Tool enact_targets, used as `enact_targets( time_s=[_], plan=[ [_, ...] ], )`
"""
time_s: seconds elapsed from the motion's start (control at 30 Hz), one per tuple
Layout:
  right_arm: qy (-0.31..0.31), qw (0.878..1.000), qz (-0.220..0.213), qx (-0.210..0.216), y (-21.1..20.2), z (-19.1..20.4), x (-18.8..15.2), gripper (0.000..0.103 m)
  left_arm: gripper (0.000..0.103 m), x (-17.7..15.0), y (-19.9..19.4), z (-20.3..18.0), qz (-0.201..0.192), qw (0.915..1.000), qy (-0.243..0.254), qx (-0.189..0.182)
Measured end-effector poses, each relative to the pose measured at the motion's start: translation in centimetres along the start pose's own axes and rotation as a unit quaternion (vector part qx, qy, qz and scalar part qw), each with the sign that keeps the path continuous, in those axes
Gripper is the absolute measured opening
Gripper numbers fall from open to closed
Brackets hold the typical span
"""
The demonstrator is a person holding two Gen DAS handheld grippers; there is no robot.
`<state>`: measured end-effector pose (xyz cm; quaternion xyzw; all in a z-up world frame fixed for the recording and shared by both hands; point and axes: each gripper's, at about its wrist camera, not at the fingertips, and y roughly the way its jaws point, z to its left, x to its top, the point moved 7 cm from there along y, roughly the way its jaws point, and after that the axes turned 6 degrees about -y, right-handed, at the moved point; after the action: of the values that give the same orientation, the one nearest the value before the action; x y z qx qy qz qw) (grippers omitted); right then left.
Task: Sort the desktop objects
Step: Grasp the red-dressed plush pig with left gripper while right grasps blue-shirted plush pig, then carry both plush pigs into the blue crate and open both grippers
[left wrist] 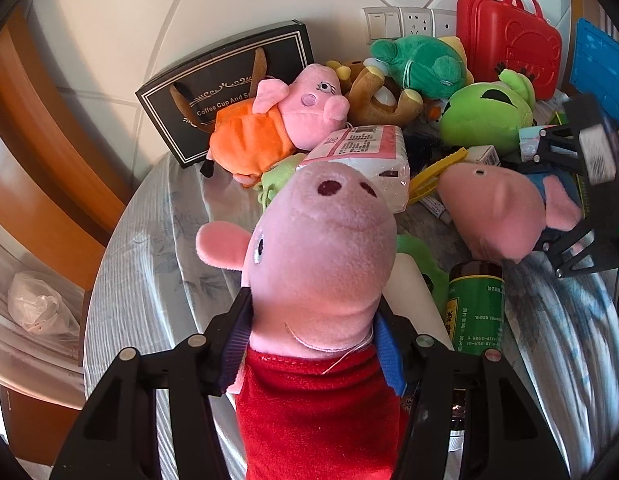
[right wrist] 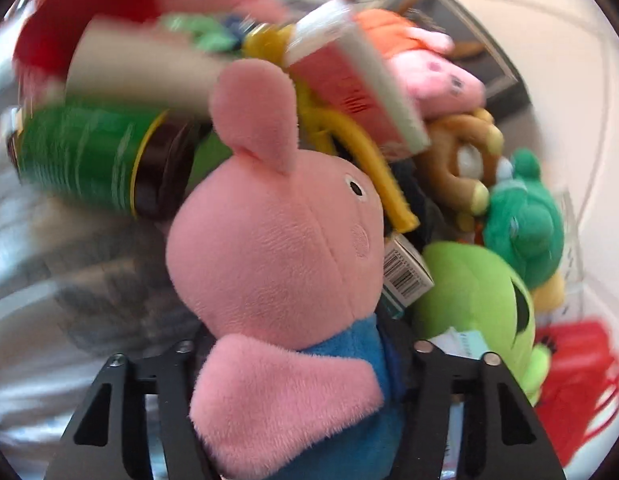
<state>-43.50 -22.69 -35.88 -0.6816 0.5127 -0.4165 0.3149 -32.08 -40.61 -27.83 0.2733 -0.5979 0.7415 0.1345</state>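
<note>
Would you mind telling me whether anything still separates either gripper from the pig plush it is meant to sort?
Nothing visible does. The left gripper is closed on the red-dressed pig plush at its neck, and the right gripper is closed on the blue-shirted pig plush. No destination for either shows in these views.

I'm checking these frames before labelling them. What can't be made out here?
- Left wrist view: the green-labelled jar's small print is unreadable; its base sits behind the left gripper.
- Left wrist view: the red-dress pig plush covers the table behind it and runs off the bottom edge.
- Right wrist view: motion blur smears everything upper left; the blue-shirt pig plush hides the right gripper's pads.
</note>
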Motion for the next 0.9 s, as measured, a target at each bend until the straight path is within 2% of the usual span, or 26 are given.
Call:
enact_targets(
  time_s=[0.07, 0.17, 0.27, 0.37, 0.5, 0.67, 0.9],
  plan=[
    [0.07, 0.997, -0.022, 0.026, -1.6, -1.3, -0.3, 0.057, 0.055, -0.1, -0.6, 0.1, -0.005, 1.0, -0.001, 0.005],
    [0.157, 0.984, -0.057, 0.061, -4.3, -2.6, -1.1, 0.056, 0.055, -0.2, -1.9, 0.2, -0.014, 0.9998, -0.006, 0.01],
    [0.234, 0.964, -0.091, 0.089, -7.8, -3.6, -2.0, 0.057, 0.055, -0.2, -3.8, -0.2, -0.028, 0.9995, -0.008, 0.011],
    [0.307, 0.936, -0.133, 0.107, -11.7, -4.9, -3.1, 0.057, 0.055, 0.0, -6.1, -1.3, -0.046, 0.9989, 0.003, 0.011],
    [0.358, 0.912, -0.171, 0.105, -15.9, -5.9, -2.9, 0.057, 0.055, 0.3, -9.5, -3.7, -0.074, 0.9972, 0.013, -0.008],
    [0.374, 0.903, -0.199, 0.073, -22.3, -5.7, -3.5, 0.057, 0.055, 0.8, -14.1, -7.5, -0.109, 0.9929, 0.035, -0.033],
    [0.413, 0.881, -0.23, 0.021, -30.7, -4.2, -7.8, 0.057, 0.055, 1.9, -19.9, -13.3, -0.157, 0.9827, 0.075, -0.064]
  ],
)
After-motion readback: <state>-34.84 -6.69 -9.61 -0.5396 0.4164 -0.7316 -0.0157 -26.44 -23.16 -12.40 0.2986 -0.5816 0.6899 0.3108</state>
